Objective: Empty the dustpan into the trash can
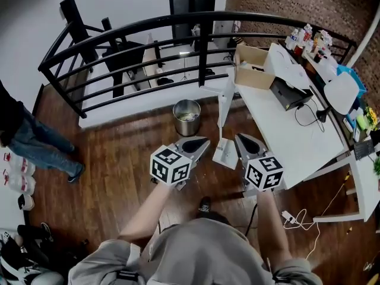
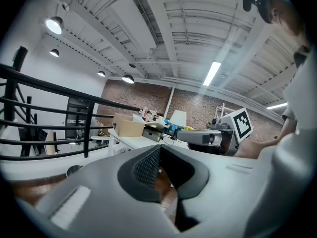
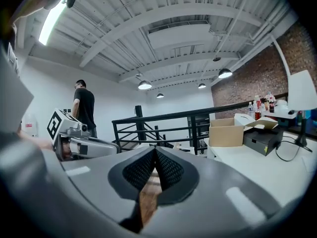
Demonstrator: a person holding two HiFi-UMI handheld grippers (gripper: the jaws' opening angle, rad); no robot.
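Observation:
In the head view, a round metal trash can [image 1: 187, 117] stands on the wooden floor in front of the black railing. A white long-handled dustpan [image 1: 225, 152] stands upright beside the white table's leg, to the right of the can. My left gripper [image 1: 203, 142] points toward the can and sits a little short of it. It is shut, with nothing between its jaws [image 2: 159, 151]. My right gripper [image 1: 241, 139] is level with the dustpan's right side, shut [image 3: 155, 153] and empty. Neither gripper touches the dustpan or the can.
A black railing [image 1: 148, 25] runs across behind the can. A white table [image 1: 285, 129] on the right carries a cardboard box [image 1: 252, 67], a black case and bottles. A person in jeans [image 1: 35, 141] stands at the left. Cables [image 1: 300, 221] lie on the floor at lower right.

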